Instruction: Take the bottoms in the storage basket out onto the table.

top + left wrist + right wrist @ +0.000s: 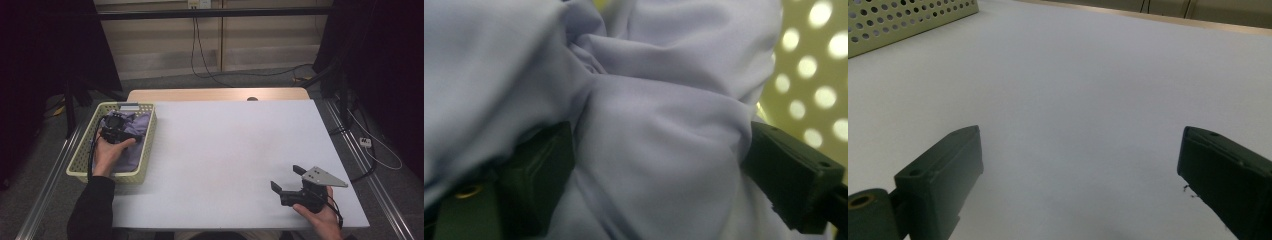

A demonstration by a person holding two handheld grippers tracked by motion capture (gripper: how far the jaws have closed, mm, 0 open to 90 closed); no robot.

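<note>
A lavender cloth (138,126) lies crumpled in a pale yellow-green perforated basket (79,156) at the table's left. My left gripper (114,126) is down inside the basket, pushed into the cloth. In the left gripper view a thick fold of the cloth (664,100) bulges between the two wide-set jaws of the left gripper (658,150) and reaches both; the basket wall (809,90) shows at the right. My right gripper (287,177) rests open near the table's front right corner, nothing between its jaws, and in its own view the right gripper (1080,150) is over bare white surface.
The white table top (225,145) spreads between the basket and the right hand. The basket's side (898,20) shows far off in the right gripper view. Cables and dark stands lie on the floor beyond the table's far and right edges.
</note>
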